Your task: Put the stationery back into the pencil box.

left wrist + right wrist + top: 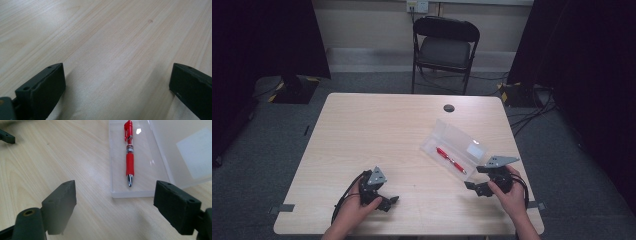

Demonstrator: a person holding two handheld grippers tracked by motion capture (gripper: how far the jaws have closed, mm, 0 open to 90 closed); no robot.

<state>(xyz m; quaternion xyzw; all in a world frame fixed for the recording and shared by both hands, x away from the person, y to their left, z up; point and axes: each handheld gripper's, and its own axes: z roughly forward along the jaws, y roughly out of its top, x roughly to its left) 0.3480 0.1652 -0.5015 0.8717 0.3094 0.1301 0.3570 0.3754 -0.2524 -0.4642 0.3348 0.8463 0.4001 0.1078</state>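
right tongs [115, 195] spread wide facing pen [129, 152]

Red pen [129, 157], clear case [160, 157]

The person's left hand [357, 202] holds the left gripper [392, 201] low with jaws spread wide, while the right hand [507, 192] holds the right gripper [468, 186], likewise wide apart, gripping nothing.
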